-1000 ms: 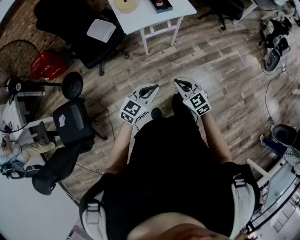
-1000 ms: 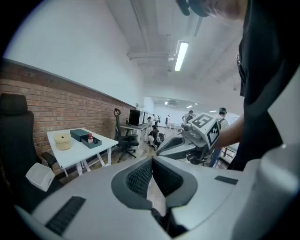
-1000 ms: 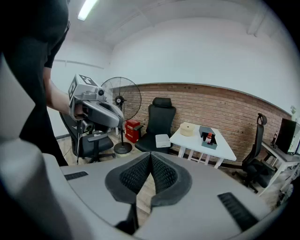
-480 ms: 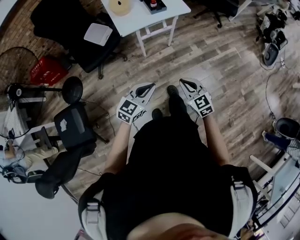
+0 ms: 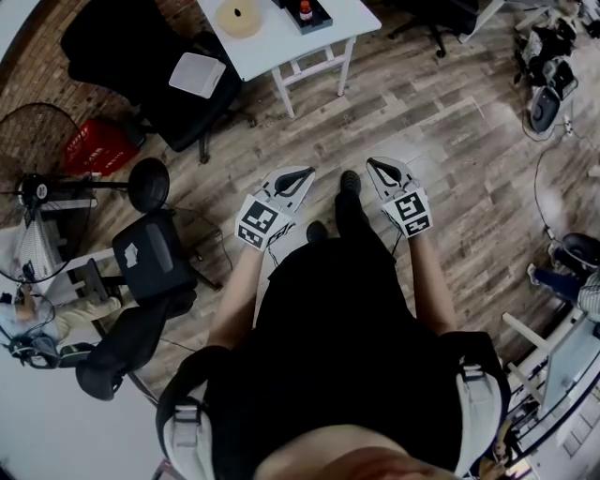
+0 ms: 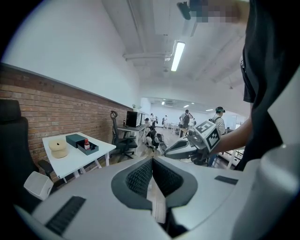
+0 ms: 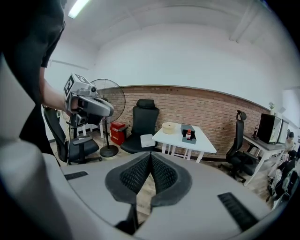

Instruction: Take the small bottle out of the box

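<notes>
One black shoe has stepped forward toward the white bench, where the small red-capped bottle stands in the dark teal open box — well apart from both grippers. Fingers of the left gripper and right gripper are together, empty; arriving unopened, they could topple the bottle.

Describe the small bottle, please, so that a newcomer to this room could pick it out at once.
In front of the brick wall stands a white table, bearing a round beige object and a dark teal box. The small bottle stands upright in the box's open tray; it is the only red thing on the tabletop.
</notes>
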Available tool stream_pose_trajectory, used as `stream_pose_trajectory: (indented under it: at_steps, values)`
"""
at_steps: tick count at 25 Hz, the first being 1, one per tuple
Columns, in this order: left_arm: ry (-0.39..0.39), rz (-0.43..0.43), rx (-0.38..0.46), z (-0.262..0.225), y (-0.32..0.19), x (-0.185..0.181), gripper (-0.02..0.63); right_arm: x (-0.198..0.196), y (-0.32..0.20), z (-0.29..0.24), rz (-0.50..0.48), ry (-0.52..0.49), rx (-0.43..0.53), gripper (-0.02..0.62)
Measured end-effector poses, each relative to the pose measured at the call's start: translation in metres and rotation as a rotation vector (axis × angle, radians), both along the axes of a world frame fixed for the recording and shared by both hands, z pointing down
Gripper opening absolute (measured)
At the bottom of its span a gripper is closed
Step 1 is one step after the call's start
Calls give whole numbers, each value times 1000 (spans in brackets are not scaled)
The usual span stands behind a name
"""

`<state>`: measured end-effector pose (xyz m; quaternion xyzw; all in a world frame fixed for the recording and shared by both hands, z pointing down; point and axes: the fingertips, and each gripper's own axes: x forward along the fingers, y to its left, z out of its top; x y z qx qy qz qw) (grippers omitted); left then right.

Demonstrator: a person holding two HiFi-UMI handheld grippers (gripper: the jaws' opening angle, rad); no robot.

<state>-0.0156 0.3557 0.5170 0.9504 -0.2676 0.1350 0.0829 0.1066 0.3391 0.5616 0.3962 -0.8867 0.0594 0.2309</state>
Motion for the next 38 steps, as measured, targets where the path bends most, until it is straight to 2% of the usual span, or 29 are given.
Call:
stream_pose_trajectory:
  at_steps: [8,17,24,38]
  values:
    - [-9,-26,-17,4,-20,-5,20,3,-19,10,11,-2,-17,-3]
    - [-8,-52,8,-10,-79,4,20,26,-81,6,25,7,-12,-3]
    - [-3,-76,-9,-10,-113,5,20,33,-118,6,22,6,-27,-2]
    - [-9,-177,-11,-15,-176,9,20,43,-198,8,-68,21,-32,-3]
